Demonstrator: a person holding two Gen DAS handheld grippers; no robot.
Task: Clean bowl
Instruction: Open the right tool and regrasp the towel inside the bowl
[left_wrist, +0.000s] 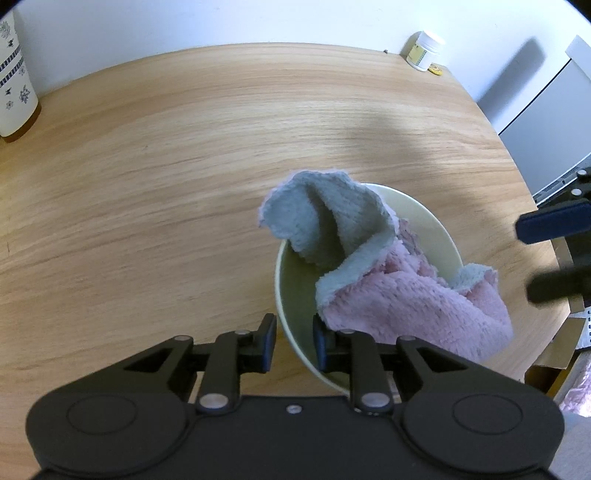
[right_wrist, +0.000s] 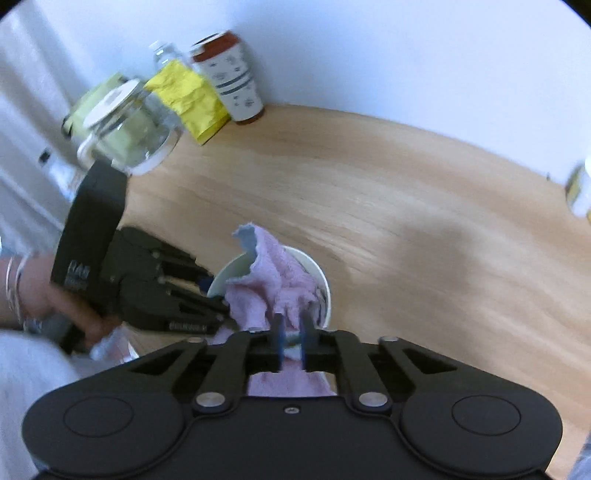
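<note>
A pale cream bowl (left_wrist: 436, 221) stands on the wooden table (left_wrist: 184, 166), and a fluffy cloth (left_wrist: 406, 302), pink on one side and grey on the other, is bunched inside it and hangs over its right rim. My left gripper (left_wrist: 293, 328) is shut on the bowl's near rim, one finger outside and one inside. My right gripper (left_wrist: 522, 258) hovers to the right of the cloth, fingers slightly apart with only table showing between them. In the right wrist view the right gripper (right_wrist: 291, 321) sits just above the cloth (right_wrist: 273, 280) and bowl (right_wrist: 236, 269), and the left gripper (right_wrist: 207, 291) holds the rim.
A patterned tumbler (right_wrist: 236, 85), a yellow packet (right_wrist: 188, 99) and a glass jar (right_wrist: 125, 129) stand along the table's back left. A white pot (left_wrist: 424, 50) sits at the back right corner. A hand with bracelets (right_wrist: 37, 295) holds the left gripper. A cardboard box (left_wrist: 554, 350) lies beyond the right edge.
</note>
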